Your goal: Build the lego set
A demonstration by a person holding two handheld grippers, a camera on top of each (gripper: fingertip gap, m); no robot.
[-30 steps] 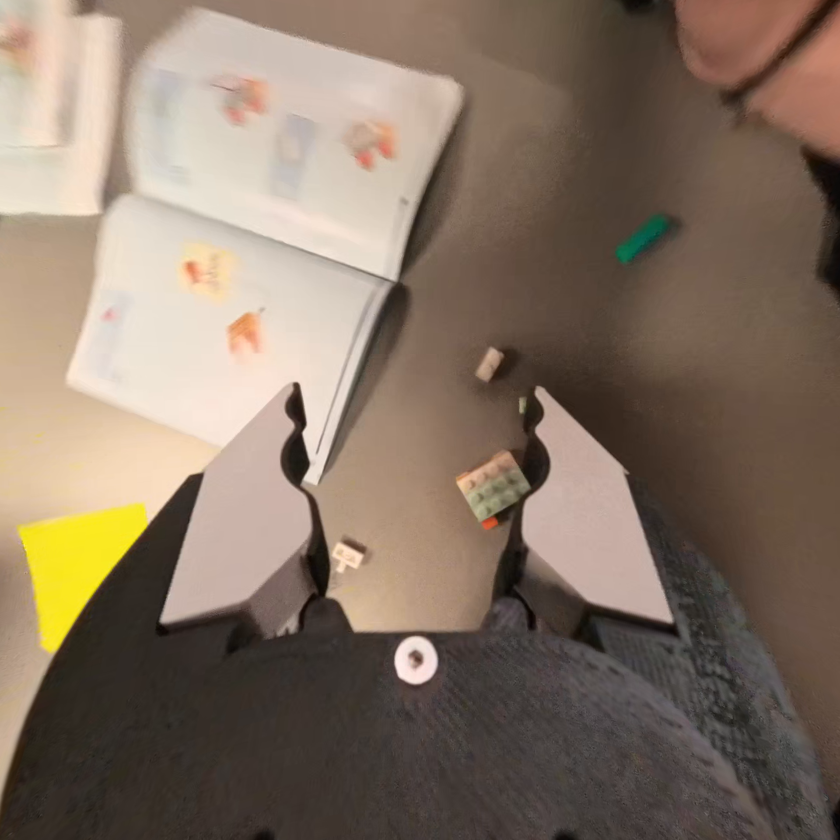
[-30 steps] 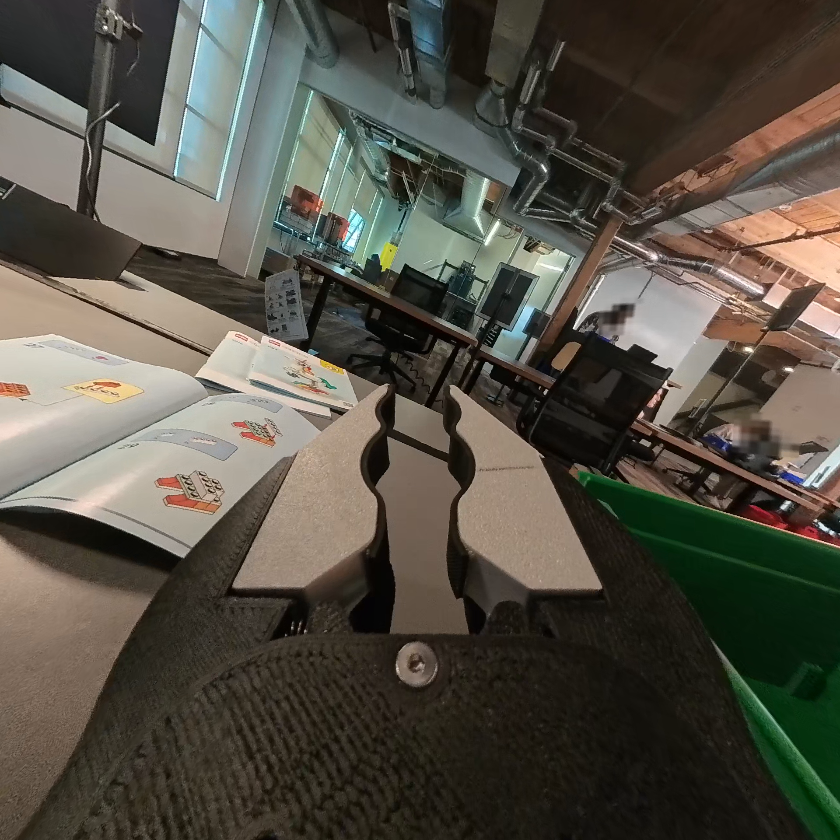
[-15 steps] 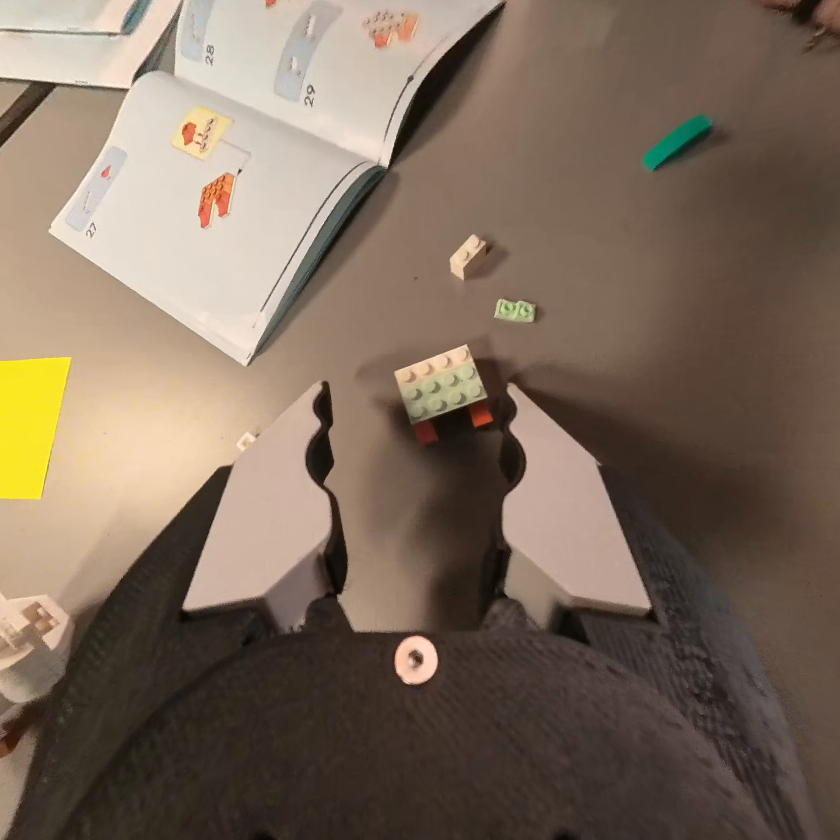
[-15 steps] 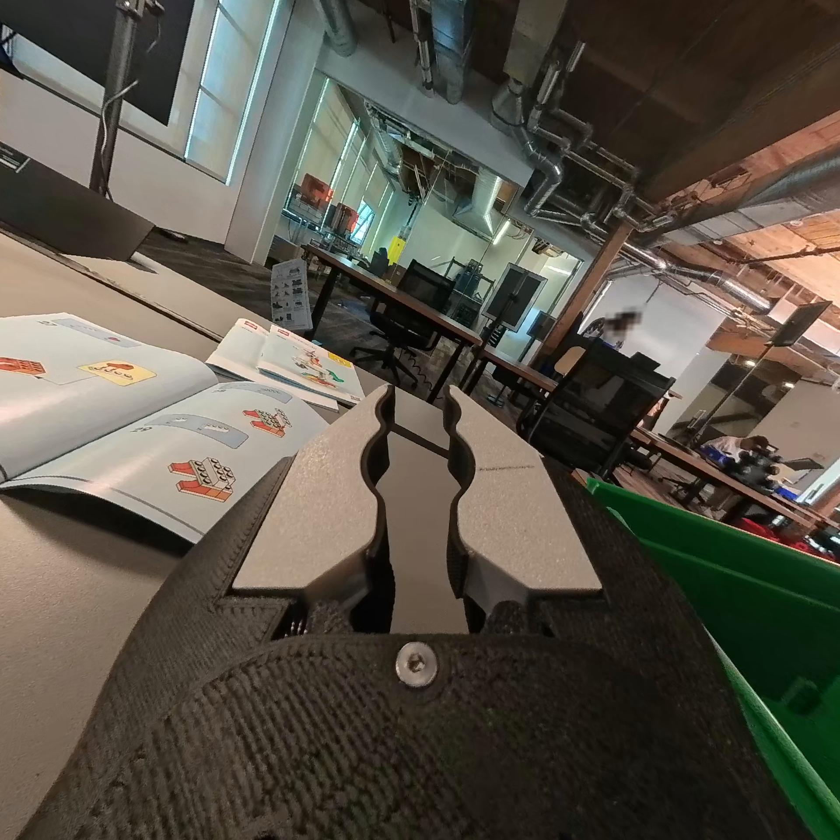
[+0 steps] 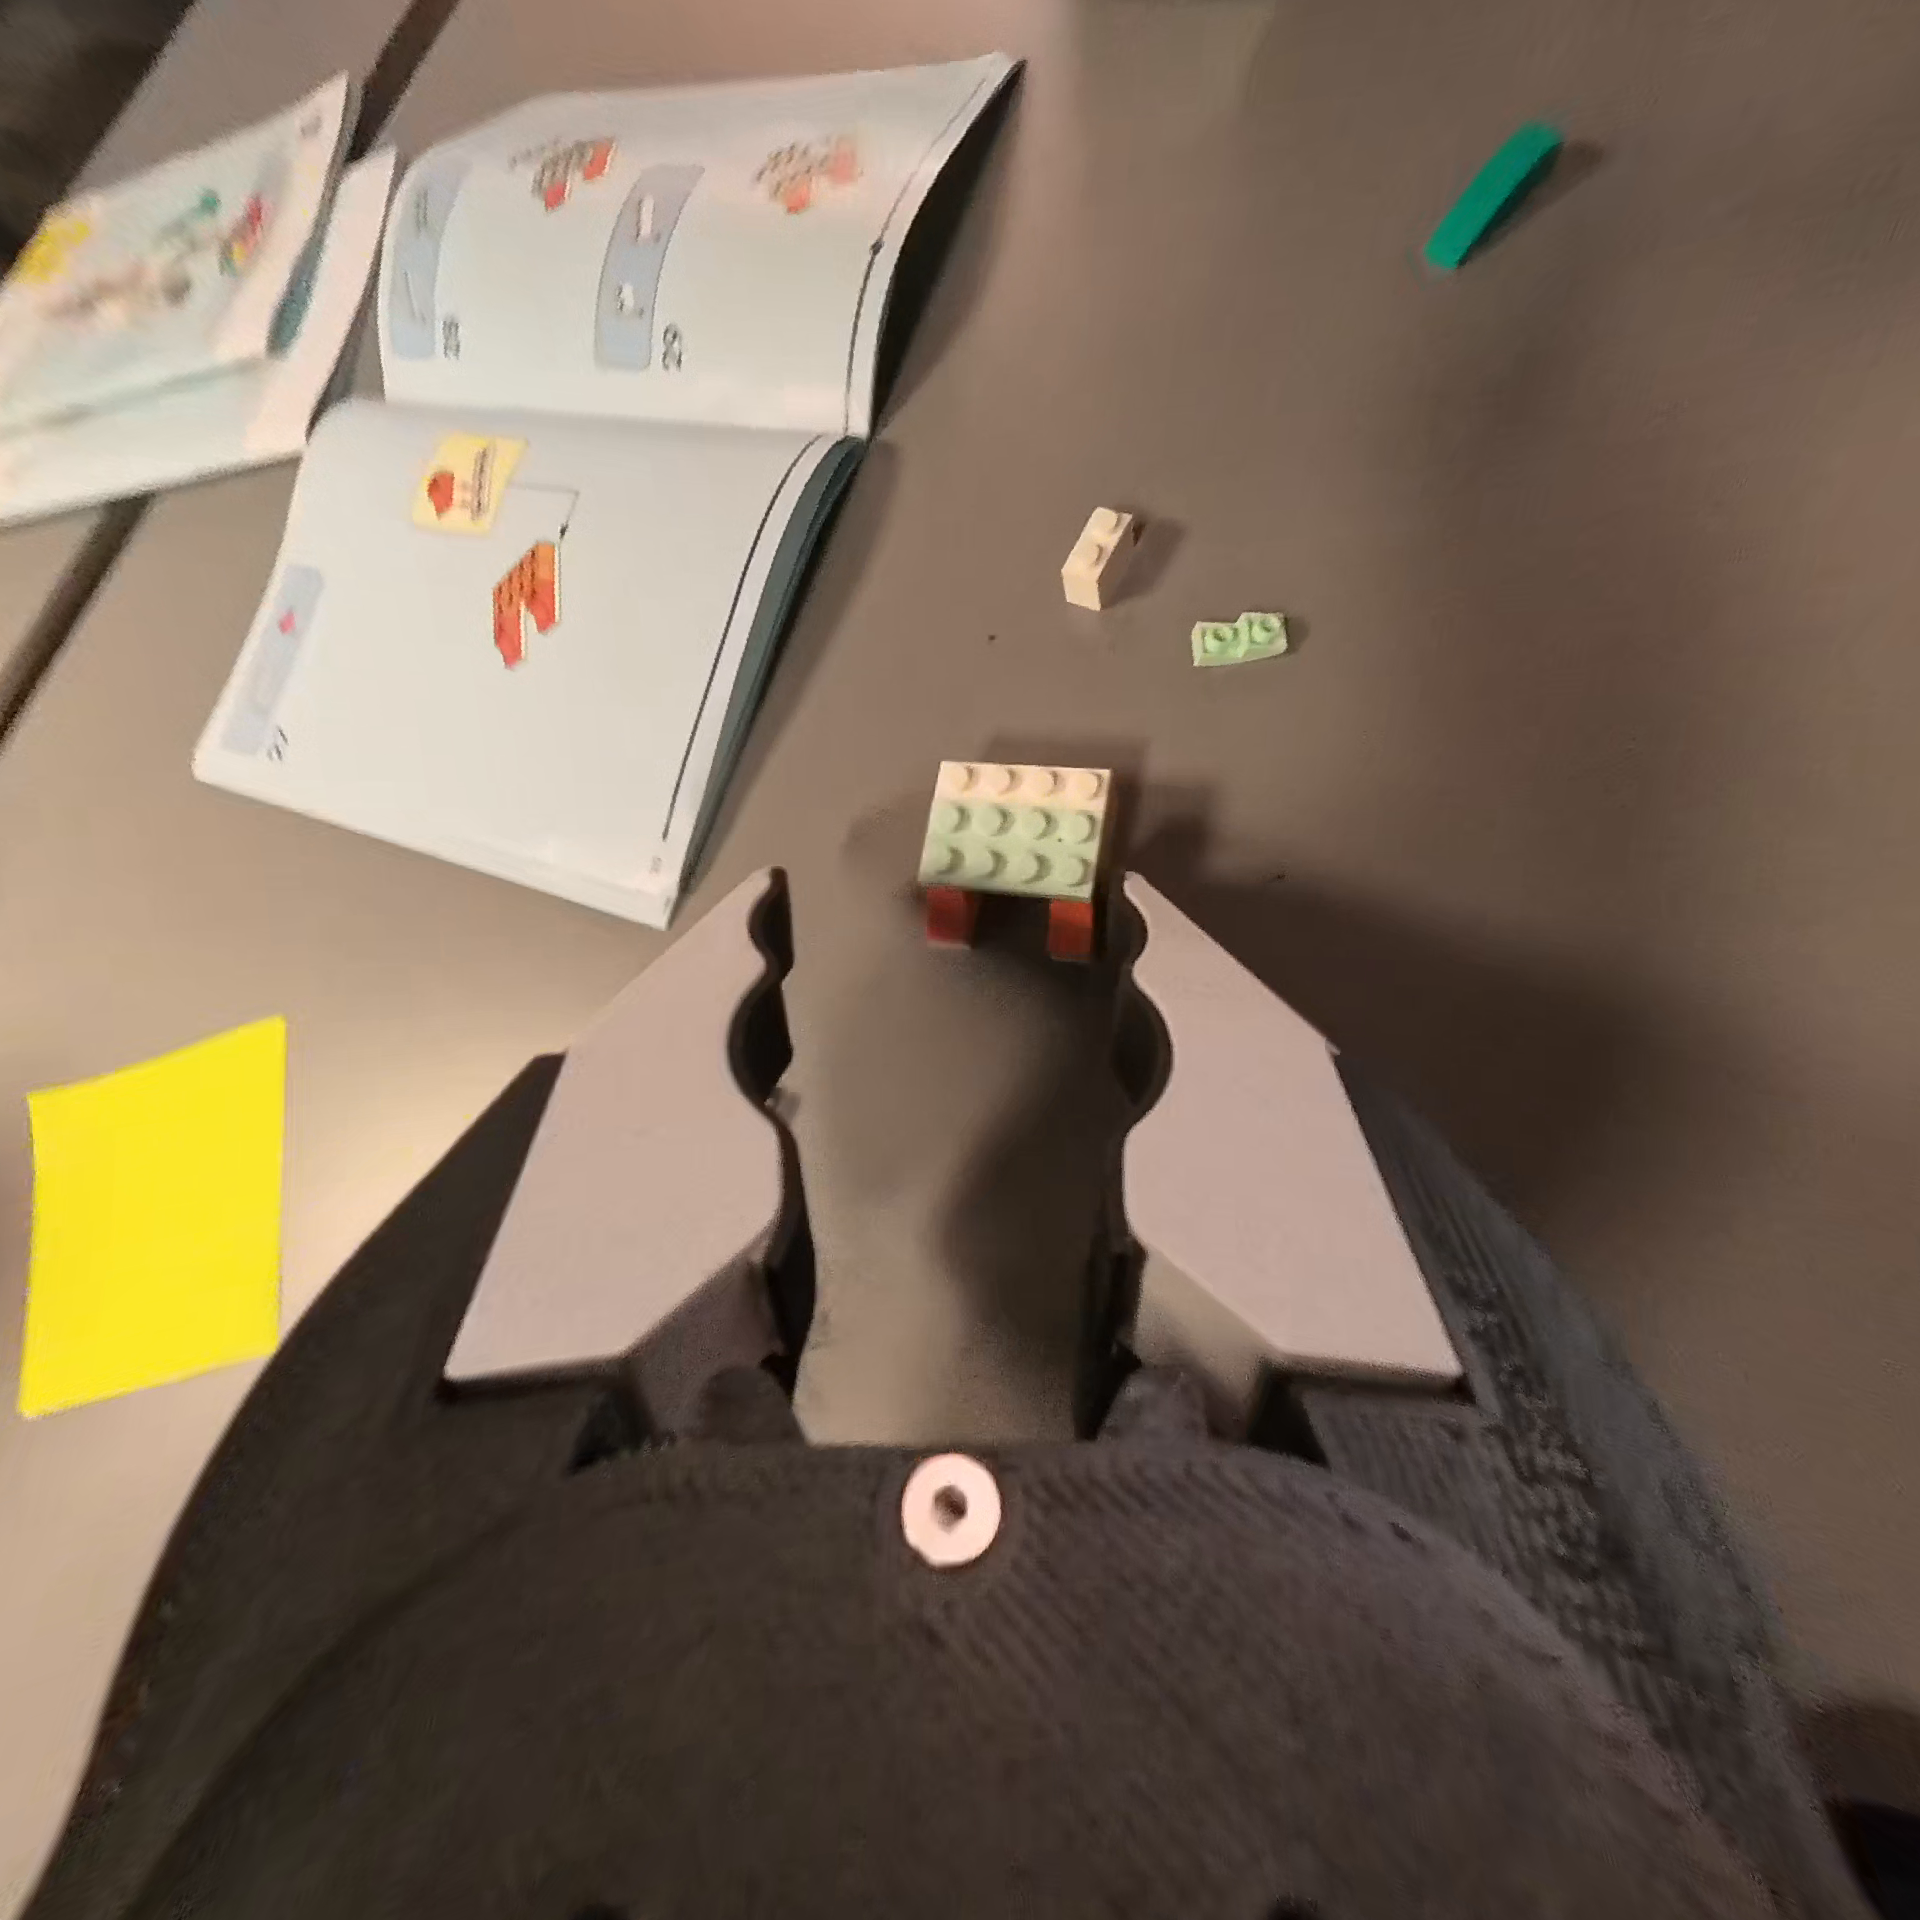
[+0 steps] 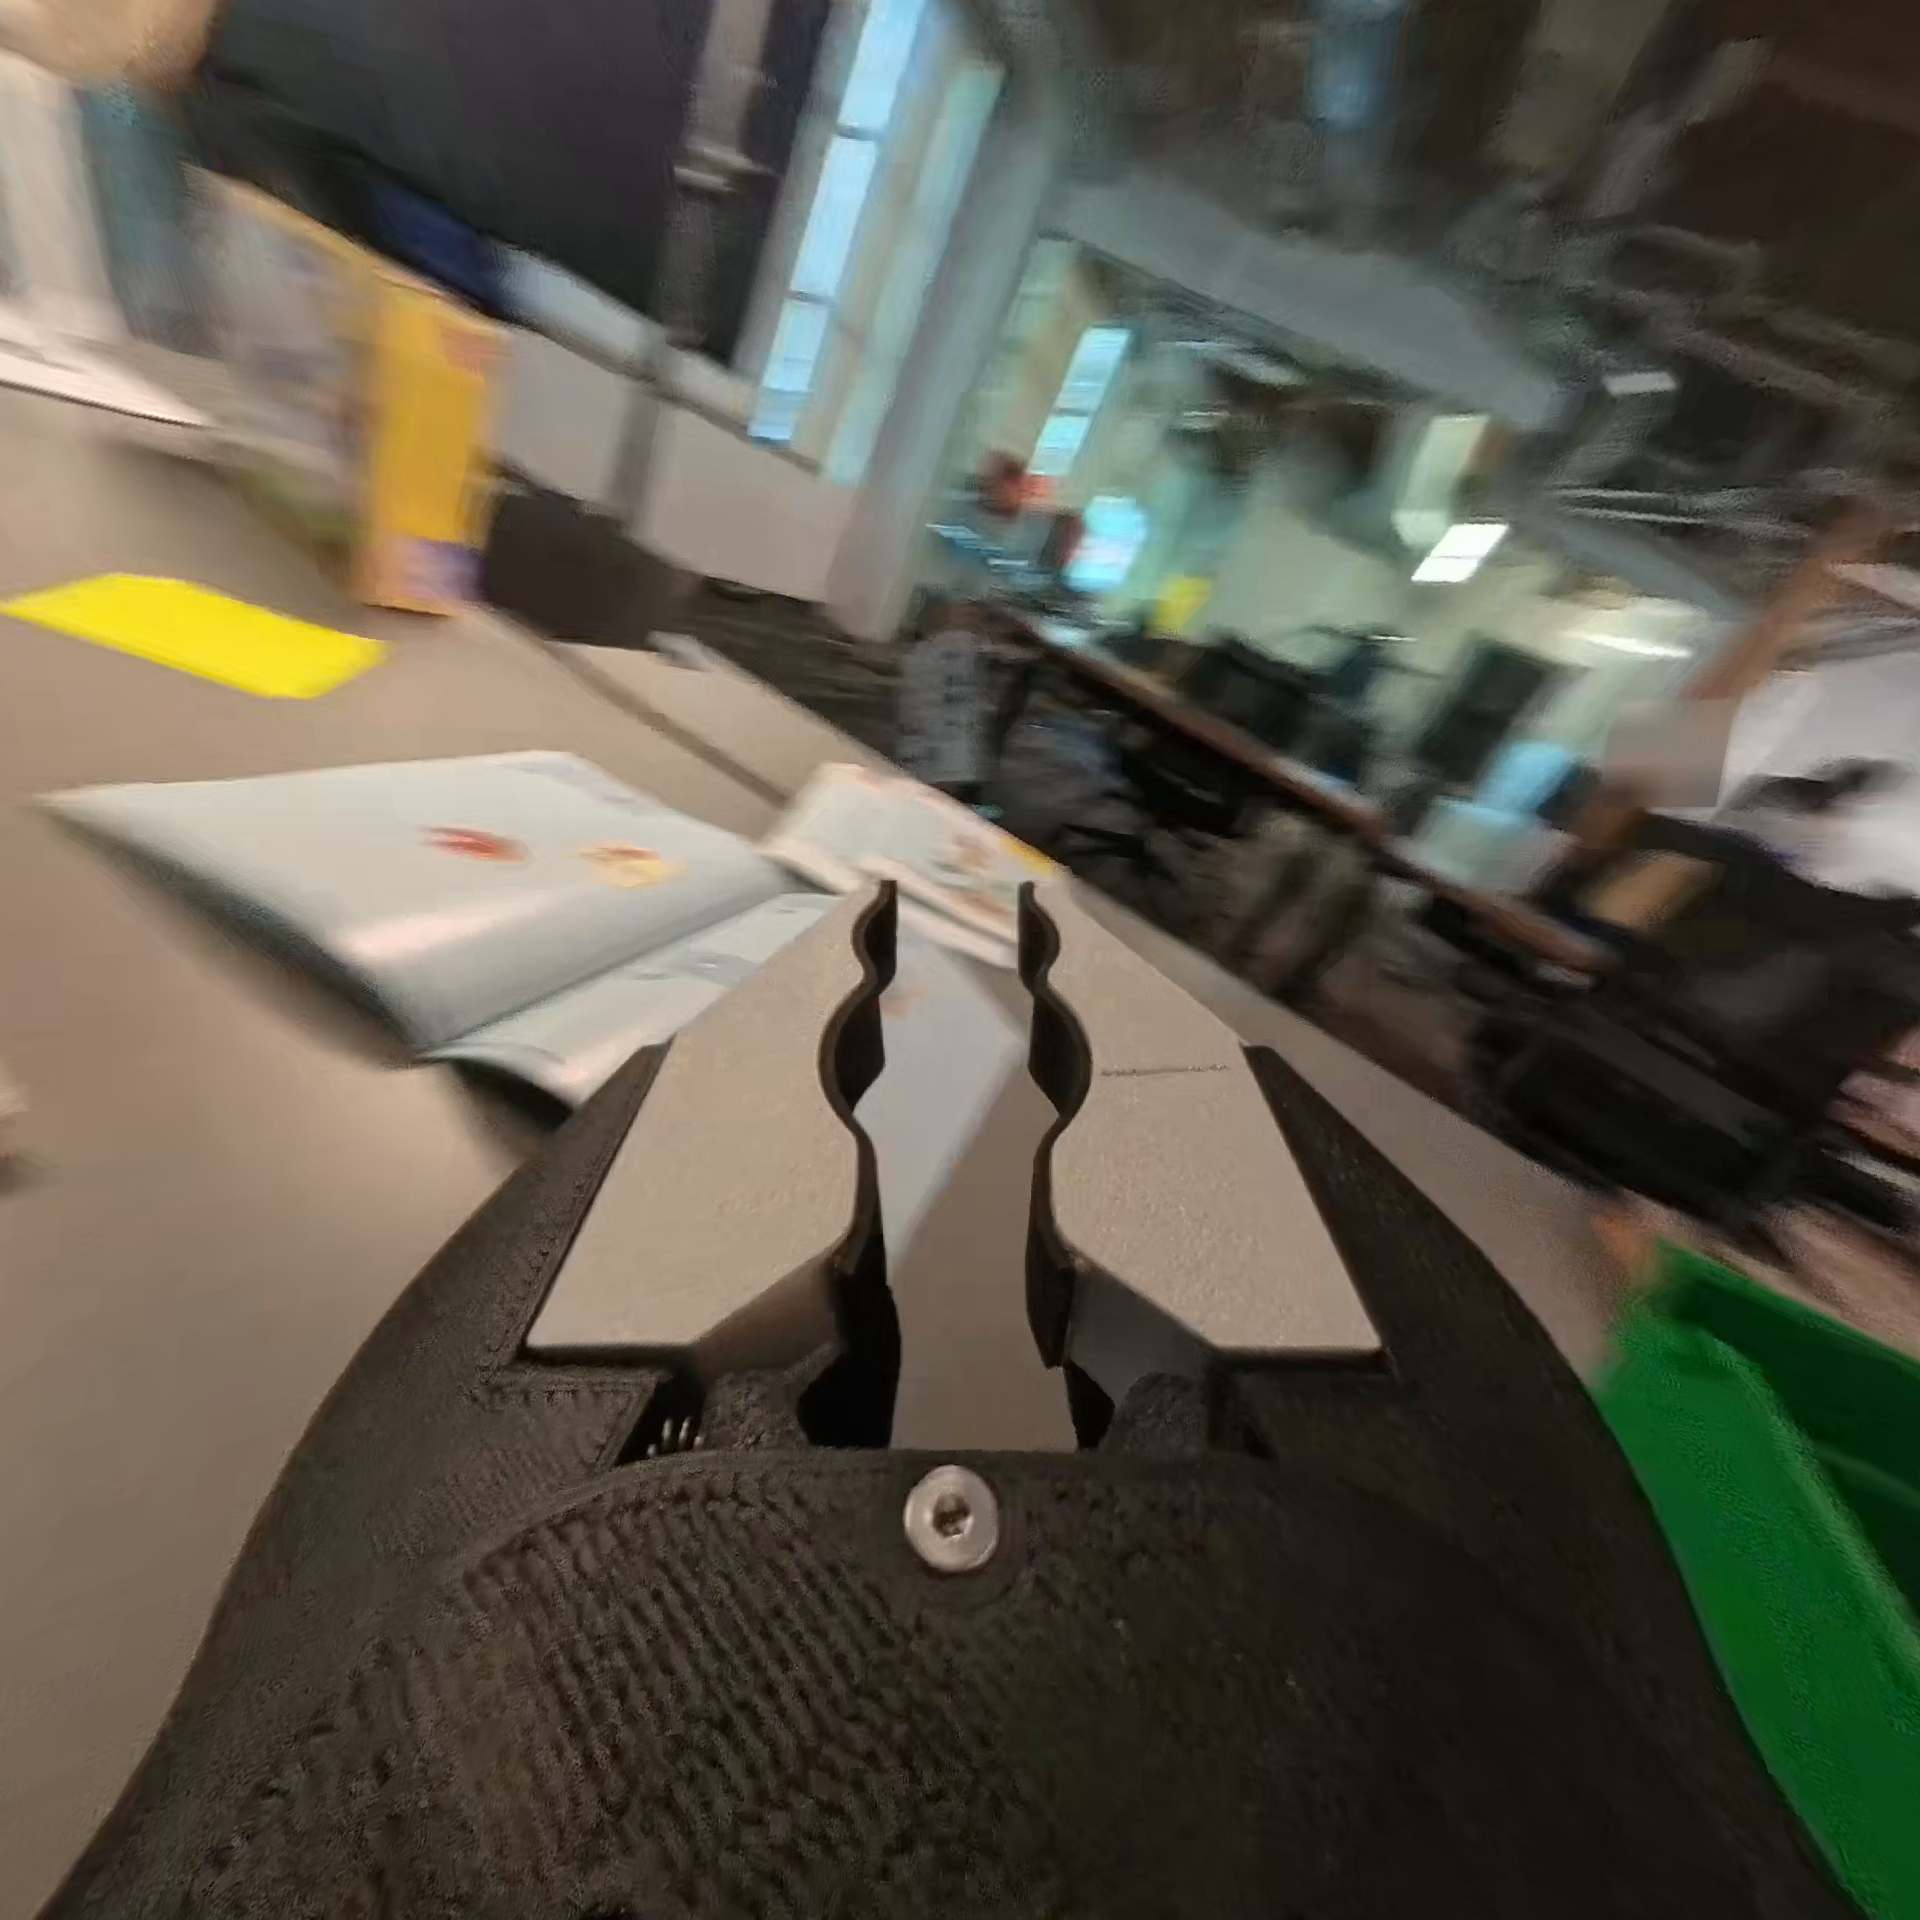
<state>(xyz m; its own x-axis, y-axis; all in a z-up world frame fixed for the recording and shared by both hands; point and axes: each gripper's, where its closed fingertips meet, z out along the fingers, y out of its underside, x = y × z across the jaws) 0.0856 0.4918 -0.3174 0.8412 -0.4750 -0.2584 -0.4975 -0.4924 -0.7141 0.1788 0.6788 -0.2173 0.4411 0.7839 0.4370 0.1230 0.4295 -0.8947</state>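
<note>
A small lego build (image 5: 1016, 844) with a tan and pale green top and two orange-red feet stands on the grey table (image 5: 1455, 831). My left gripper (image 5: 951, 883) is open and empty, its fingertips just short of the build on either side. Beyond lie a tan brick (image 5: 1099, 555), a pale green plate (image 5: 1236, 640) and a dark green curved piece (image 5: 1492, 210). My right gripper (image 6: 956, 899) is empty with a narrow gap between its jaws, low over the table, pointing at the open instruction booklet (image 6: 416, 894).
The open instruction booklet (image 5: 582, 499) lies at the left, a second booklet (image 5: 156, 281) beyond it. A yellow sheet (image 5: 156, 1216) lies at the near left. A green bin (image 6: 1787, 1538) stands at the right of the right wrist view. Desks and chairs fill the room behind. Some 25 cm of space lies between my two pairs of fingers. To reach the pale green plate (image 5: 1236, 640) in a straight line is about 5 cm for my left fingers, about 20 cm for my right. My left gripper is the nearer one to the tan brick (image 5: 1099, 555): about 7 cm, against 15 cm.
My left gripper has lined up square behind the lego build. My right gripper has swung fast to the left, blurring its view, and its jaws are a little wider apart.
</note>
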